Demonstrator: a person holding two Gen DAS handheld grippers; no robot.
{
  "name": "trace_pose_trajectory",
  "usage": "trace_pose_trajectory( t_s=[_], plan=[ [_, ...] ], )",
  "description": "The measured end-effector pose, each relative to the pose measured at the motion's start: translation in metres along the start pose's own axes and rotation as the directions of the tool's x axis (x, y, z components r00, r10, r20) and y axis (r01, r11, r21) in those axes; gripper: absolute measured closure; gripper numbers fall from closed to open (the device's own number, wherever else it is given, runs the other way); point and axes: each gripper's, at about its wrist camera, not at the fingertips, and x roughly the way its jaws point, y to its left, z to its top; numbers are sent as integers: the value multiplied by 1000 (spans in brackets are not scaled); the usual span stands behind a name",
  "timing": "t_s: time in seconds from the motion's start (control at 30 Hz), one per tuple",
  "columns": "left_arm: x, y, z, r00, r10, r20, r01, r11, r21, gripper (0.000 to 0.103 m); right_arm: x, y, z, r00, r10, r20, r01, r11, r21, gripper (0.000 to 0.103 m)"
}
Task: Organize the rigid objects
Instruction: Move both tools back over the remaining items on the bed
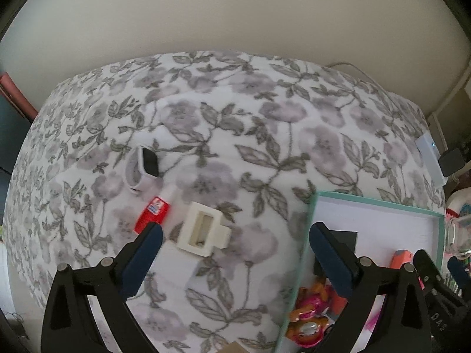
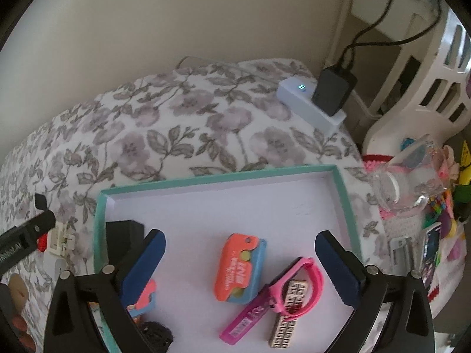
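both fingers released; boxy cream clip (image 1: pixel 203 233) on floral fleece; teal-rimmed tray (image 2: pixel 338 182) holds pink band (image 2: pixel 297 288)

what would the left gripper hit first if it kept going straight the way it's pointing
Probably the cream hair clip on the floral blanket. It lies just ahead, between the open left gripper fingers, nearer the left one. Depth is unclear, so it might meet bare blanket beside the clip instead.

A bedspread (image 1: pixel 235 135) is showing grey leaves and mauve flowers on white. A tray (image 2: pixel 341 188) is showing a teal rim and pale lilac floor. Inside it, a case (image 2: pixel 240 267) is looking orange and blue, and a watch (image 2: pixel 306 282) pink. On the bedspread, a clip (image 1: pixel 203 232) is looking cream, a tube (image 1: pixel 153 213) red.
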Motion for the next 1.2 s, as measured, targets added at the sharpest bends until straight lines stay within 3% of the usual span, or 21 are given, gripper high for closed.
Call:
trace_pose_trajectory(
  t_s=[0.4,0.6,0.97,1.2],
  plan=[
    [-5,76,9,987,160,22,-157,983,-92,3,-26,78,-6,992,116,53,-108,986,-128,0],
    [-8,116,8,976,216,14,-212,967,-138,3,-20,129,-18,988,154,15,-147,966,-213,0],
    [-13,172,2,971,239,4,-233,948,-219,3,-25,193,-35,975,221,3,-210,932,-294,0],
    [-3,202,-4,965,259,-32,-258,931,-258,3,-7,222,-47,970,240,-43,-242,922,-304,0]
  ],
)
